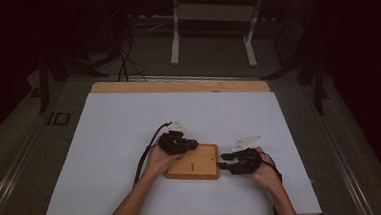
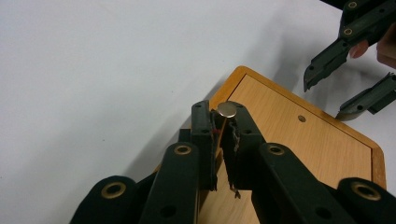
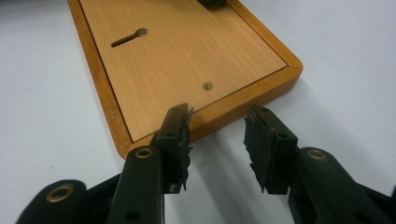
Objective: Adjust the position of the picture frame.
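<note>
We see a table covered by a white sheet, and on it, near its front edge, a flat wooden box lying between the two hands. In the right gripper view the box's lid shows a keyhole-shaped slot and a small round brass stud.

The left gripper sits at the box's far left corner, its jaws clenched on a small round silver-headed pin.

The right gripper rests just beside the box's right end; its jaws stand apart with nothing between them, one tip over the rim of the box and the other over the sheet.
</note>
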Motion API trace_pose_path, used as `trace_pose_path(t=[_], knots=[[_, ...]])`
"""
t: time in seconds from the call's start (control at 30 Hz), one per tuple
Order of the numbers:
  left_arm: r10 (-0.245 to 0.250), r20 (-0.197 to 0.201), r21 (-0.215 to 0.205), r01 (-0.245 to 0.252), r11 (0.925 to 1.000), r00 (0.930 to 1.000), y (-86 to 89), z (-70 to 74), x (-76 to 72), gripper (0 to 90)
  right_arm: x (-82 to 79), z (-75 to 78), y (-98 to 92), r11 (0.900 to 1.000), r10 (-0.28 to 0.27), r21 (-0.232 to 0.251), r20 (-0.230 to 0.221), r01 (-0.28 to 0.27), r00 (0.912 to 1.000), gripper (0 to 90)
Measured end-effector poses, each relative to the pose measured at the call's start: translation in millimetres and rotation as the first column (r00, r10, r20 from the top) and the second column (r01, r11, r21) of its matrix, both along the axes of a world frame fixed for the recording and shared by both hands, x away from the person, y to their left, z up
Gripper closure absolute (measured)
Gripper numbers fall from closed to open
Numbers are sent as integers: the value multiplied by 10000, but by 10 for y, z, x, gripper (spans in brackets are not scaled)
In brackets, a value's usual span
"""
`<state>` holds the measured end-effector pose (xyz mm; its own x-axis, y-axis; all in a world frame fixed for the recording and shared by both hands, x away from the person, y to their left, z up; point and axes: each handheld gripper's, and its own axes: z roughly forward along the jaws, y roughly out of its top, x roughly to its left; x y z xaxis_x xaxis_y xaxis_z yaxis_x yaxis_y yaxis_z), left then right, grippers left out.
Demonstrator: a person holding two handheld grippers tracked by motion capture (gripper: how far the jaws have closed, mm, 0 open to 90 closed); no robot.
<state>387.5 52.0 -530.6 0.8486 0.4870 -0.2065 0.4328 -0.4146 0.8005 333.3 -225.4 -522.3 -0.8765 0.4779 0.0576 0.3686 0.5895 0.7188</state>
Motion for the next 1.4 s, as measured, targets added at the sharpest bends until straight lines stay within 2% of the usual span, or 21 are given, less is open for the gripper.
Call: trace_pose_path(t=[0.27, 0.3, 0.47, 0.53, 0.67, 0.77, 0.9, 0.93, 1.13, 1.27, 1.4], knots=[[297, 6, 61, -297, 9995, 9996, -14, 6, -30, 832, 10, -8, -5, 9999, -124, -87, 29, 124, 9999, 586], [610, 13, 117, -610, 9981, 9981, -31, 12, -61, 833, 16, -16, -8, 9996, -258, -148, -24, 257, 9997, 581], [895, 68, 204, -896, 9958, 9960, -45, 18, -85, 834, 22, -19, -7, 9992, -341, -196, 50, 342, 9994, 573], [1193, 30, 165, -1194, 9927, 9929, -38, 19, -84, 834, 26, -17, -12, 9989, -418, -216, 64, 420, 9991, 569], [1134, 92, 122, -1135, 9935, 9935, -29, 12, -83, 833, 27, -12, -20, 9987, -468, -203, 69, 469, 9989, 566], [944, -70, -59, -945, 9955, 9955, -8, 4, -64, 824, 30, -14, -21, 9986, -478, -208, 63, 479, 9988, 565], [827, -87, -141, -828, 9965, 9965, 1, 1, -61, 804, 30, -12, -22, 9986, -484, -204, 76, 486, 9988, 563], [635, -130, -235, -638, 9977, 9979, 16, 2, -64, 776, 30, -9, -25, 9986, -486, -183, 87, 488, 9988, 561], [763, 2, -147, -763, 9970, 9971, 45, 7, -89, 638, 37, -5, -41, 9985, -536, -118, 148, 538, 9985, 557], [972, 55, -185, -971, 9951, 9952, 90, 17, -104, 590, 41, -4, -55, 9981, -598, -105, 149, 599, 9981, 555], [1186, 208, -29, -1185, 9929, 9927, 136, 42, -131, 570, 41, 5, -65, 9979, -651, -56, 161, 652, 9977, 554]])
